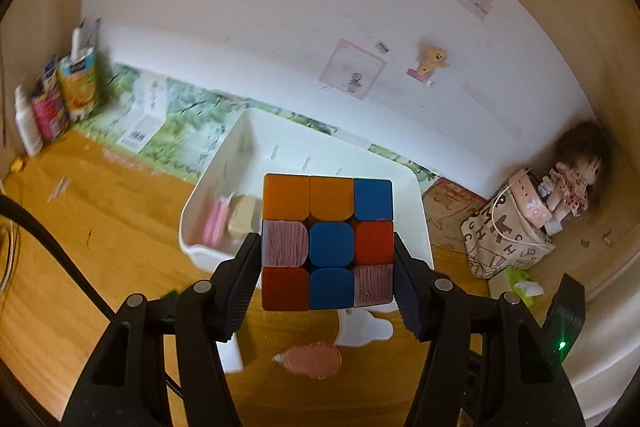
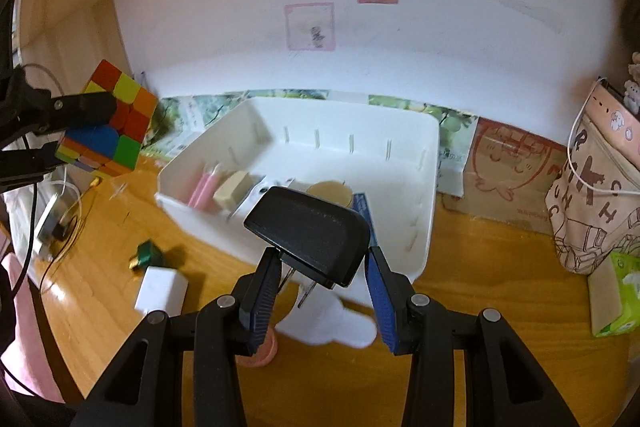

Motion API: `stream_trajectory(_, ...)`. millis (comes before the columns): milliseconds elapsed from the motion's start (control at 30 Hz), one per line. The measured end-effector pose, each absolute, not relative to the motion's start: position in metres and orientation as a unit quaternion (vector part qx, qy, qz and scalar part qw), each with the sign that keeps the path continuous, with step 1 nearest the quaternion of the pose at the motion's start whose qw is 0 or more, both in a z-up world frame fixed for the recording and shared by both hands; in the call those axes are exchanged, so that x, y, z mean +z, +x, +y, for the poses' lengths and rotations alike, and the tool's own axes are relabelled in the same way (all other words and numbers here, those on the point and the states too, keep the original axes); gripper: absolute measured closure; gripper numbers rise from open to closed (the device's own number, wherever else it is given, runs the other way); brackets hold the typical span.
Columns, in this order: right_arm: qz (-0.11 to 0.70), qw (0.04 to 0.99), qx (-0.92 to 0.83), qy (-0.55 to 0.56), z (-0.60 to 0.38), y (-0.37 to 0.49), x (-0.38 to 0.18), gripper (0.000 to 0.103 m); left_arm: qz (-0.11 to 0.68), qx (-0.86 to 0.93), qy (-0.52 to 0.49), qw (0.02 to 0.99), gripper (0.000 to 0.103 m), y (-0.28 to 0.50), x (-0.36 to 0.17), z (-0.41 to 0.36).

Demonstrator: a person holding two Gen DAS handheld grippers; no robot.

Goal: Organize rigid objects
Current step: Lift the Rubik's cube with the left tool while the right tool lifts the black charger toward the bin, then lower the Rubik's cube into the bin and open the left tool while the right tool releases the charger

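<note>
My left gripper (image 1: 326,263) is shut on a multicoloured puzzle cube (image 1: 327,242), held in the air in front of a white plastic bin (image 1: 416,195). The right wrist view shows that cube (image 2: 108,121) at the far left, up above the desk, between the left gripper's black fingers. My right gripper (image 2: 322,267) is shut on a black plug adapter (image 2: 310,231) with metal prongs, held over the near wall of the white bin (image 2: 424,227). The bin holds a pink item (image 2: 205,185), a beige block (image 2: 232,193), a round tan thing (image 2: 330,191) and a blue card.
On the wooden desk lie a white block (image 2: 162,291), a small green object (image 2: 145,255), a white flat shape (image 2: 332,323) and a pink round piece (image 1: 312,361). A patterned bag (image 2: 596,195) and green tissue pack (image 2: 614,299) stand right; bottles and cartons (image 1: 60,95) stand far left.
</note>
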State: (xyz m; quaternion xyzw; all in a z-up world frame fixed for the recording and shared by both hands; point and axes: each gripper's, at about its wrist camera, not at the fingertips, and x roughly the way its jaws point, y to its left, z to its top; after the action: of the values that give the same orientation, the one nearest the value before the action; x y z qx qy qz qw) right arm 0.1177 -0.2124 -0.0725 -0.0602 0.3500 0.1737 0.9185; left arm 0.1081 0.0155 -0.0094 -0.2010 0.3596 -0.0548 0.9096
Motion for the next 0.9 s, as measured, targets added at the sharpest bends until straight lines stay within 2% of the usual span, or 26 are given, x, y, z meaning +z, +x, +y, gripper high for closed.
stream_trajectory(333, 0.347, 0.925, 0.148, -0.04, -0.209, 0.154, -0.082, 0.059, 0.359, -0.055, -0.137, 0.921, 0.039, 0.155, -0.016, 0.003)
stream_trajectory(500, 0.366, 0.919, 0.142, -0.038, -0.206, 0.17, -0.094, 0.059, 0.37, -0.043, -0.089, 0.924, 0.044, 0.174, -0.031, -0.006)
stream_trajectory(900, 0.375, 0.912, 0.162, -0.039, -0.198, 0.186, -0.109, 0.056, 0.419, -0.03, -0.104, 0.901, 0.043, 0.204, -0.065, -0.01)
